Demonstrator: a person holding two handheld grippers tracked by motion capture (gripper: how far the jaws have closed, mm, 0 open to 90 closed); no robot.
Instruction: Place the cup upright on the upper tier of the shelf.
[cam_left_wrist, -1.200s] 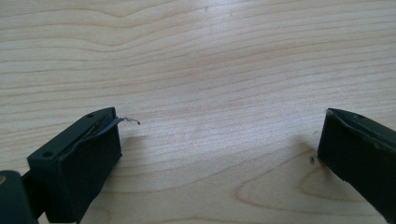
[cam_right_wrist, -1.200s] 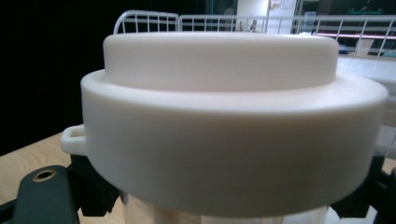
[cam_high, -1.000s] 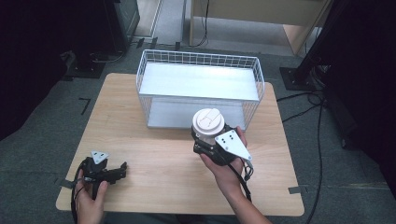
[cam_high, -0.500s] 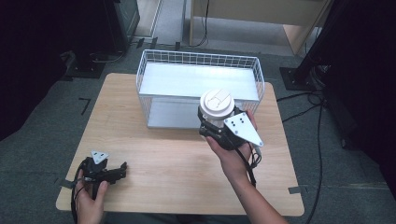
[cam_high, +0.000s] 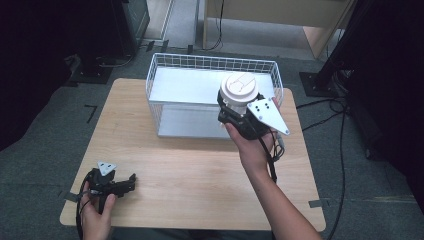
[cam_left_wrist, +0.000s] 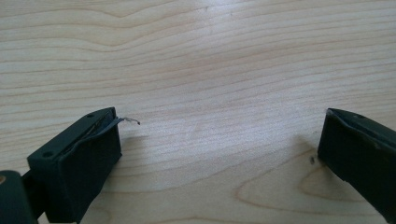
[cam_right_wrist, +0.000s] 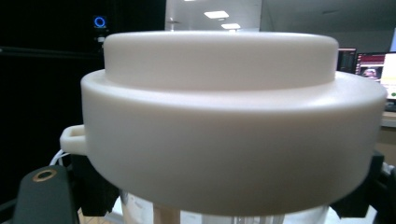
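The right hand-held gripper (cam_high: 234, 111), clamped on the white-lidded jar (cam_high: 239, 90), carries it above the wire basket (cam_high: 165, 67) at the worktop's (cam_high: 200, 175) far edge, likely lowering next, while the left hand-held gripper (cam_high: 131, 181) rests jaws apart.

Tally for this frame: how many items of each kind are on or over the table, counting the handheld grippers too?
Handheld grippers: 2, the left gripper resting on the table with jaws open, the right gripper shut on the container.
White-lidded container: 1, held up in front of the basket.
White wire basket: 1, at the table's far side.
Total: 4
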